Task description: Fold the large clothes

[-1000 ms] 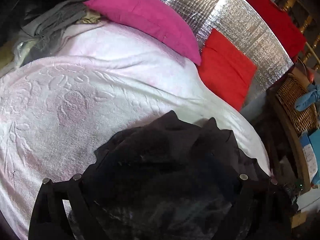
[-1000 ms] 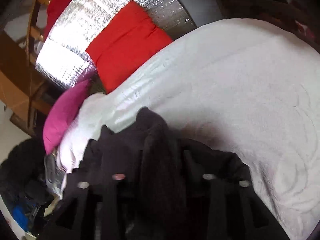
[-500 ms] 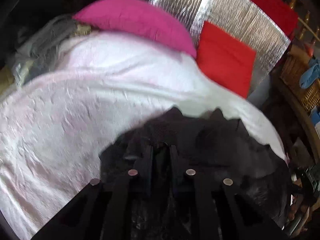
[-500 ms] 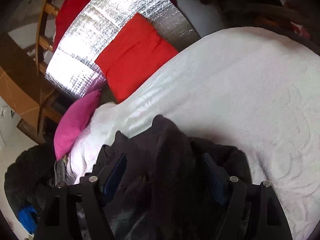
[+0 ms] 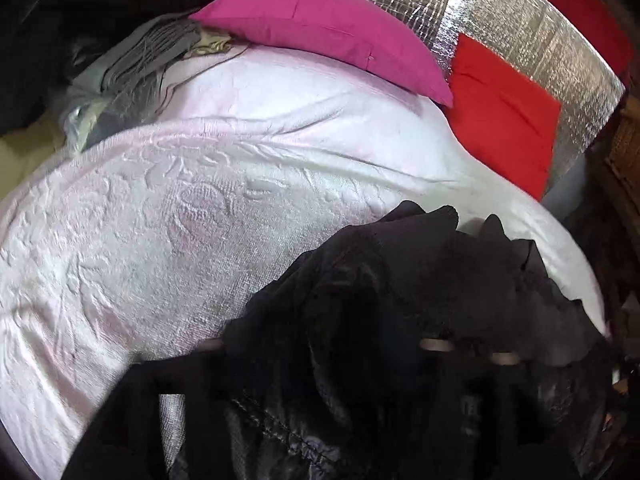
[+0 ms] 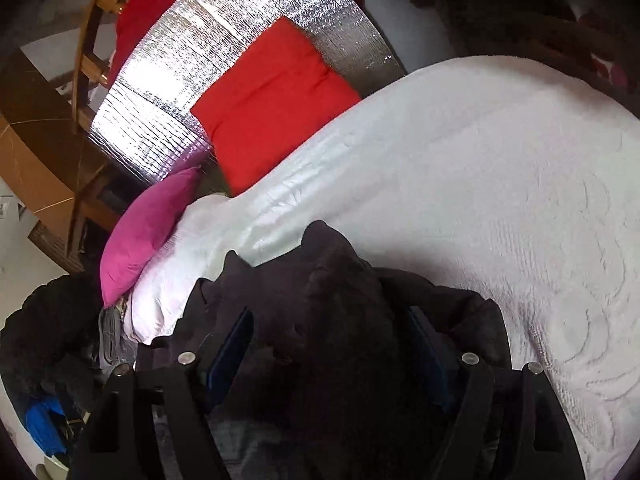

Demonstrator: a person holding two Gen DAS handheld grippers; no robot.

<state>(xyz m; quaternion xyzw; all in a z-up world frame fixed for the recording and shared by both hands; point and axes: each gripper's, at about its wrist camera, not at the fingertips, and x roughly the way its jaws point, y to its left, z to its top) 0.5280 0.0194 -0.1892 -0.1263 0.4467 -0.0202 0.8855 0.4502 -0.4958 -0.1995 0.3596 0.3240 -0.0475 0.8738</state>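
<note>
Black garment bunched on white embossed bedspread | right hand-held gripper spread wide, blue pads either side of a cloth bunch | left hand-held gripper buried in cloth, opening cannot be told | pink pillow, red cushion beyond

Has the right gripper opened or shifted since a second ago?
Yes. The right gripper has spread its fingers wider around the black garment, and the red cushion sits slightly lower in its view.

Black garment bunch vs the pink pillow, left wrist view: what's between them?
Only bare white embossed bedspread between the black garment and pink pillow, per the left wrist view.
</note>
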